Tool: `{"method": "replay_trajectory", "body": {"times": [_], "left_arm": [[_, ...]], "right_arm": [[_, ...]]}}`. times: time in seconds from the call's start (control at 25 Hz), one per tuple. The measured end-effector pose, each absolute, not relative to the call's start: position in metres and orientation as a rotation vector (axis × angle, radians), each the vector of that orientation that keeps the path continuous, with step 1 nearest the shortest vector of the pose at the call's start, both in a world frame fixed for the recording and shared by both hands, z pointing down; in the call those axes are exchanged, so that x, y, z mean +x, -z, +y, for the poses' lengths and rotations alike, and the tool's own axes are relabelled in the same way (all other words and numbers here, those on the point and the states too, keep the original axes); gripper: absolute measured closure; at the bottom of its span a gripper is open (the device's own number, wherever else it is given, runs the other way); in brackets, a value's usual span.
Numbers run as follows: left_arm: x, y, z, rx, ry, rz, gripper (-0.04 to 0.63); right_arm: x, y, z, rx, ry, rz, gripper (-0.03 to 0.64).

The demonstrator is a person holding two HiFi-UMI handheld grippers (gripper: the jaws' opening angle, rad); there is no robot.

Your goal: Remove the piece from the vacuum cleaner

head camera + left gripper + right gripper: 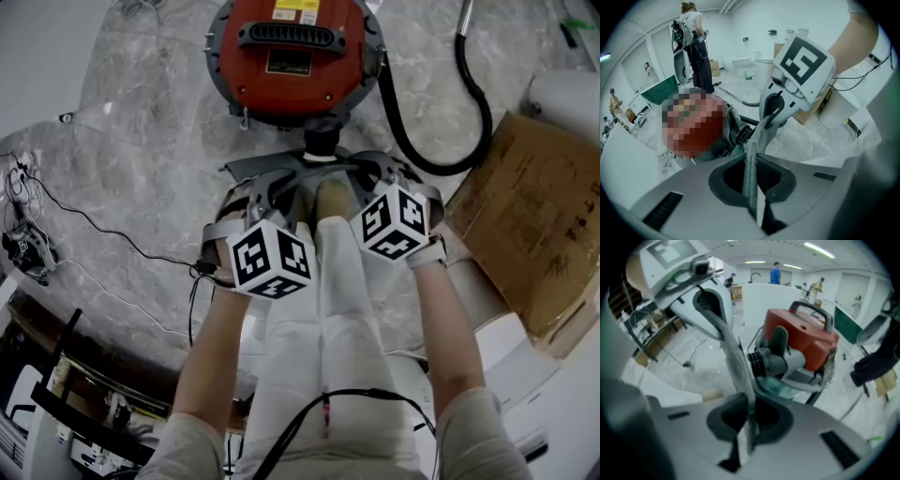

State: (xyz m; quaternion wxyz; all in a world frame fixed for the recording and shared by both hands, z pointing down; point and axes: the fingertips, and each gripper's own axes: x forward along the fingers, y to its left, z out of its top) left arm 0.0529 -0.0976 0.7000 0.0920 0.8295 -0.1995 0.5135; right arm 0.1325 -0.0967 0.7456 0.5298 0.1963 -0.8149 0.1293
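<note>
Thin grey flat piece lies just near of the red drum-shaped vacuum cleaner, right by its black intake port; whether it is seated there or already free, I cannot tell; long axis runs left to right, across the port.
Left gripper clamped on the piece's left end, right gripper clamped on its right end; each gripper view shows the strip edge-on between closed jaws, running to the other gripper; neither hand nearer, one per end.
Vacuum lies far of both; judged release is a straight draw toward the near side.
Black hose curls off to the right.
Drum contents not visible; brown cardboard box right, contents not discernible.
</note>
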Motion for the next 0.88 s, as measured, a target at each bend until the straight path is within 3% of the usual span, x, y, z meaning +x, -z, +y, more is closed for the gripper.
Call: {"method": "replay_trajectory", "body": {"times": [0.28,0.88], "left_arm": [[0.055,-0.698,-0.094,2.421,-1.433,-0.672,0.565],[0.029,-0.765,-0.084,2.191,-1.378,-0.714,0.565]], "right_arm": [[0.121,-0.759,-0.087,0.585,-0.556,-1.988,0.592],[0.104,-0.701,-0.086,0.485,-0.088,-1.933,0.592]]}}
